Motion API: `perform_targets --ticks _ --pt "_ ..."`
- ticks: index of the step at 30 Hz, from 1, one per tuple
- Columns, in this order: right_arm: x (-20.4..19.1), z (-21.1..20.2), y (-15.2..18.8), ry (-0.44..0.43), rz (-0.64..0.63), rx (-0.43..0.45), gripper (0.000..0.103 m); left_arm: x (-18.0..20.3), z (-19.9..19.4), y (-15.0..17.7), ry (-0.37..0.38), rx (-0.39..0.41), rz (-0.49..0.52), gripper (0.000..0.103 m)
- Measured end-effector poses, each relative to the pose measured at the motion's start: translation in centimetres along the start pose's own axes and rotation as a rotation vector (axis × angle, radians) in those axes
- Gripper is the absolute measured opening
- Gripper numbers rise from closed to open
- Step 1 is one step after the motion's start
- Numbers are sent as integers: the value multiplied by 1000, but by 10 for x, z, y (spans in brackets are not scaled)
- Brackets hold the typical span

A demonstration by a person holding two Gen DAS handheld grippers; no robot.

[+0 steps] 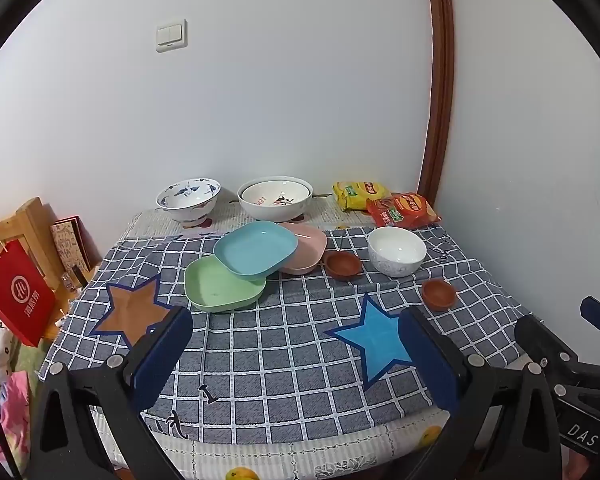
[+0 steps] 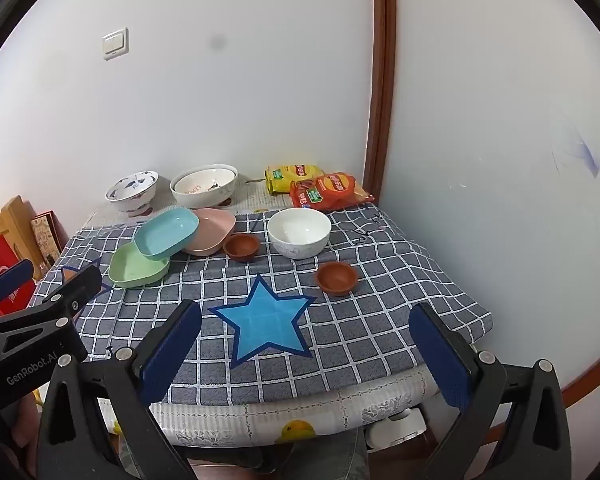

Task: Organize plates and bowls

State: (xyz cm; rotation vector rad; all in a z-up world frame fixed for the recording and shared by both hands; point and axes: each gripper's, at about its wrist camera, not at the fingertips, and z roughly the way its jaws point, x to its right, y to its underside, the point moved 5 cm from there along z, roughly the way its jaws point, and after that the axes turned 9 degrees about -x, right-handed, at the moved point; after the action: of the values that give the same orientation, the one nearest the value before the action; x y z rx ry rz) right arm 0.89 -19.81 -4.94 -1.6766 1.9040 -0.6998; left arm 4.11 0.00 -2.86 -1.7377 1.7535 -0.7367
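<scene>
On the checked tablecloth lie three square plates overlapping: a green plate (image 1: 224, 290) (image 2: 138, 266), a blue plate (image 1: 256, 249) (image 2: 166, 233) tilted on it, and a pink plate (image 1: 306, 246) (image 2: 212, 230) behind. Two small brown bowls (image 1: 343, 265) (image 2: 336, 276) and a white bowl (image 1: 396, 250) (image 2: 299, 232) sit to the right. At the back stand a blue-patterned bowl (image 1: 189, 200) (image 2: 132, 192) and stacked white bowls (image 1: 275, 198) (image 2: 204, 186). My left gripper (image 1: 296, 334) and right gripper (image 2: 306, 328) hover open and empty over the table's near edge.
Yellow and red snack bags (image 1: 400, 204) (image 2: 320, 188) lie at the back right by a brown door frame (image 1: 440, 80). A red paper bag (image 1: 18, 292) and a wooden stand (image 1: 28, 220) are left of the table. Walls close off the back and right.
</scene>
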Motion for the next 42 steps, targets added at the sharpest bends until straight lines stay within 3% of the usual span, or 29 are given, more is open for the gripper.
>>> perform_targets --ticks 42 --pt "-1 0 -1 -16 2 3 103 -4 -4 -8 -5 -6 -2 103"
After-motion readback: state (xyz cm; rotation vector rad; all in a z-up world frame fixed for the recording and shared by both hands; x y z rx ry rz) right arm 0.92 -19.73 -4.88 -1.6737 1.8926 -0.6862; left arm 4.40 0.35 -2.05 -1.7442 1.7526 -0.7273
